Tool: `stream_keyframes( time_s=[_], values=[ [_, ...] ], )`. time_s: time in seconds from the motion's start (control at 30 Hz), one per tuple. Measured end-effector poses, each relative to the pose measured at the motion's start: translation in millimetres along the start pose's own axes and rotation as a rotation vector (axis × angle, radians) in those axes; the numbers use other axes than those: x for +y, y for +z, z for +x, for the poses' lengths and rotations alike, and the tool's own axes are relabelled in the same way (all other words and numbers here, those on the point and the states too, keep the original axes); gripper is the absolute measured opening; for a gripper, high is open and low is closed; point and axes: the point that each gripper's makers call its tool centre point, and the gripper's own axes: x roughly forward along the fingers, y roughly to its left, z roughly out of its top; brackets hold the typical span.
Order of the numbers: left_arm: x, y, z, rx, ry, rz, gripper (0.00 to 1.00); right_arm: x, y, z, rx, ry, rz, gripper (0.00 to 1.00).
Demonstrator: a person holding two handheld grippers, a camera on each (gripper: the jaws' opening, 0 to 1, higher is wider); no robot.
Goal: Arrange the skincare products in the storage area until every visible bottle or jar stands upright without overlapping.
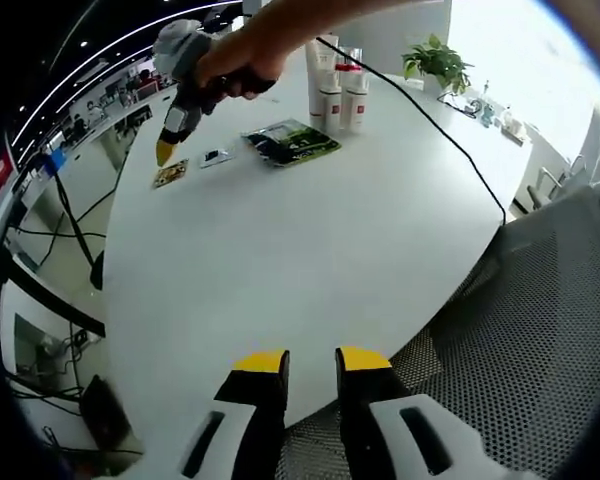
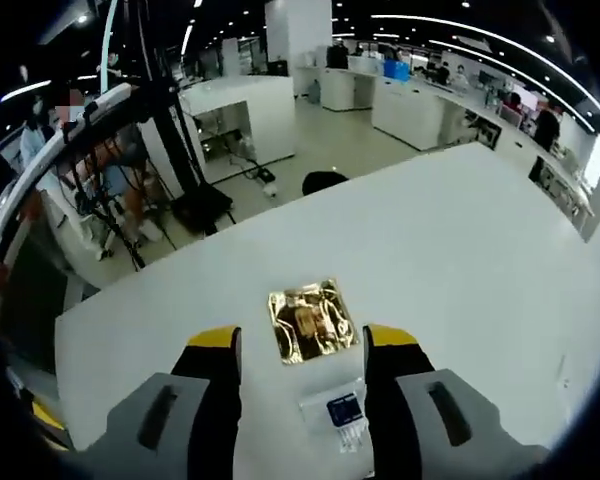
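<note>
Right gripper jaws parted above gold sachet on white table

L gripper – jaws narrowly apart | R gripper – jaws wide, hand gripping it

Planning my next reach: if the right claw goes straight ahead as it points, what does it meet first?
Likely the gold foil sachet, lying flat on the white table just ahead of the open right claw; depth is uncertain.

A white counter carries three white bottles at 12 o'clock, a green packet, a gold sachet and a small clear sachet.
</note>
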Motion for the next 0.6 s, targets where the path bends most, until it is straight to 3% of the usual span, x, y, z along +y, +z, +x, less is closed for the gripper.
stream_keyframes(
  time_s=[0.13,0.2,0.33,0.43,0.6],
  values=[
    [-0.1,-1.0,-0.4,0.002,0.000,-0.001,0.19,-5.7,-5.5,14.5,0.093,0.015,-0.126,0.49],
    [0.3,-1.5,-0.6,0.002,0.001,-0.001,0.19,-4.4,-9.2,21.0,0.129,0.052,-0.126,0.49],
    [1.3,-2.6,-1.1,0.005,0.001,-0.003,0.19,-2.6,-13.2,18.0,0.147,0.073,-0.115,0.48],
    [1.2,-2.9,-1.8,0.006,0.001,-0.006,0.19,-9.2,-13.4,23.2,0.168,0.067,-0.185,0.46],
    [0.5,-1.9,-2.0,0.001,-0.002,-0.002,0.19,-6.7,-24.3,25.3,0.194,0.096,-0.209,0.46]
  ],
)
